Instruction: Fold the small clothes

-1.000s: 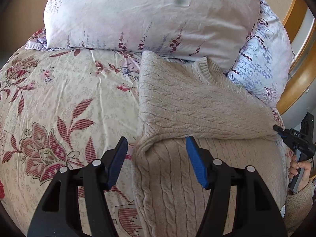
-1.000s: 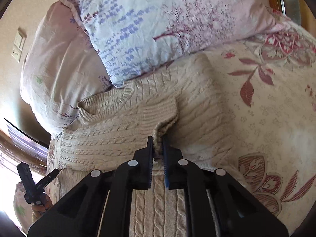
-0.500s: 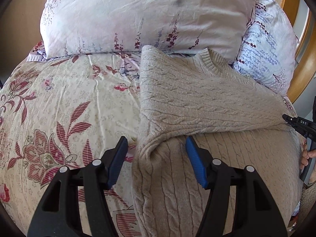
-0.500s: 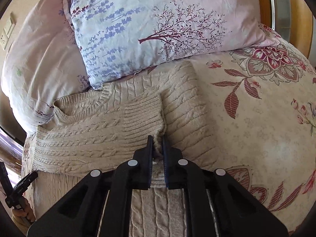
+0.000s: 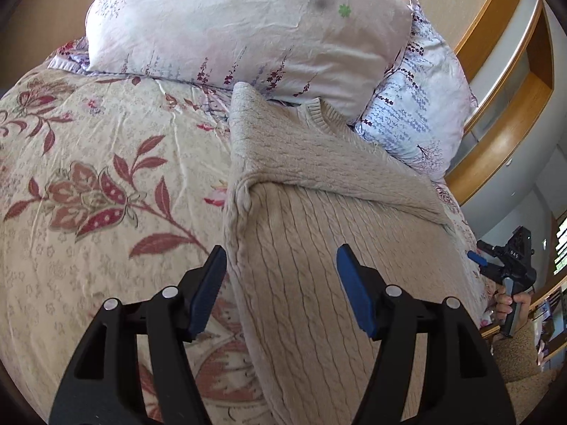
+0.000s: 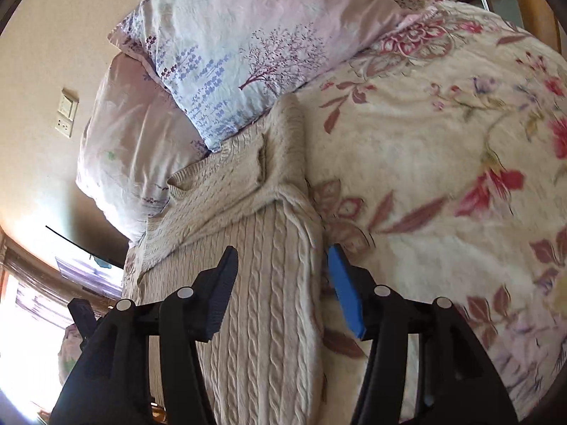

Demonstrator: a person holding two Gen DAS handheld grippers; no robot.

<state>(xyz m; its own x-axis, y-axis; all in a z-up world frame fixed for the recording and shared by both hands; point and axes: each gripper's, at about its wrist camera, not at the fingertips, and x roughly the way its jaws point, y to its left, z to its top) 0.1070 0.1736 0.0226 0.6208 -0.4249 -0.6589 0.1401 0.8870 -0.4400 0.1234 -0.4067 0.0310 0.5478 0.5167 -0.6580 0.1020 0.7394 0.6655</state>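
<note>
A beige cable-knit sweater [image 5: 319, 283] lies flat on the floral bedspread [image 5: 88, 177], collar toward the pillows. Both sleeves are folded across its chest [image 5: 312, 156]. My left gripper [image 5: 280, 248] hovers over the sweater's left edge. Its jaws are opening and the pads touch nothing. My right gripper [image 6: 282, 248] hangs above the sweater's [image 6: 265, 301] right edge. Its jaws are opening, with the knit below them but not pinched. The folded sleeve cuff [image 6: 262, 163] lies free. In the left wrist view the right gripper [image 5: 503, 265] shows at the far right, held by a hand.
Two floral pillows [image 5: 248, 24] [image 5: 418, 117] lean against the wall just beyond the collar. A wooden headboard frame [image 5: 503, 124] curves at the right. A wall switch plate [image 6: 67, 111] sits on the left wall. Bedspread [image 6: 443, 177] stretches wide to the right of the sweater.
My right gripper let go of the sleeve cuff, opened, and drew back from it toward the sweater's lower body. The left gripper also pulled back along the left edge, still open.
</note>
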